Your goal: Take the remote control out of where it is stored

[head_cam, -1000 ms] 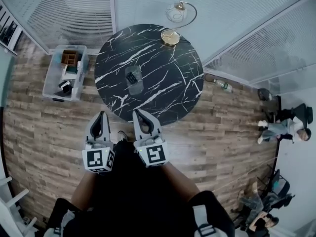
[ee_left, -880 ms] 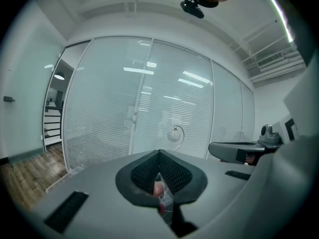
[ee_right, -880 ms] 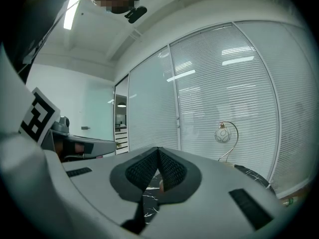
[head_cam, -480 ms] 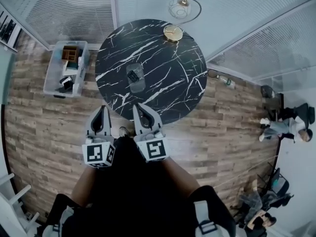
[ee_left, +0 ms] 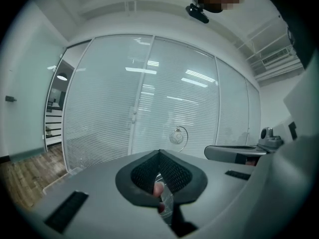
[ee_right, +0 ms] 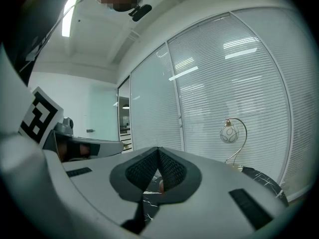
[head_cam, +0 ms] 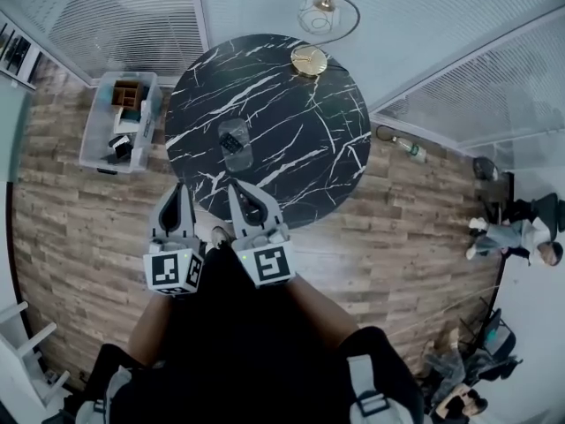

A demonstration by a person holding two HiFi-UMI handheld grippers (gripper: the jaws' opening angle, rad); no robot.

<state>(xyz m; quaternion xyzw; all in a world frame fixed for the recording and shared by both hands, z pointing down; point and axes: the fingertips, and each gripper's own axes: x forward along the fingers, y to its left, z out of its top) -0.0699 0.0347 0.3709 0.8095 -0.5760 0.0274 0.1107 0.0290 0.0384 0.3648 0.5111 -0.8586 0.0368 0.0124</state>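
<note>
A dark remote control stands in a clear holder near the middle of the round black marble table. Both grippers hover side by side at the table's near edge, short of the holder. My left gripper is shut with nothing in it, and so is my right gripper. In the left gripper view the jaws meet at a point. The right gripper view shows its jaws closed the same way, with marble visible under them.
A lamp with a glass globe and gold base stands at the table's far edge. A clear plastic bin of items sits on the wooden floor to the left. Glass walls with blinds lie behind. People are at the far right.
Both grippers have edged forward to the table's near edge and a little left, still shut. The right one now tilts slightly leftward.
</note>
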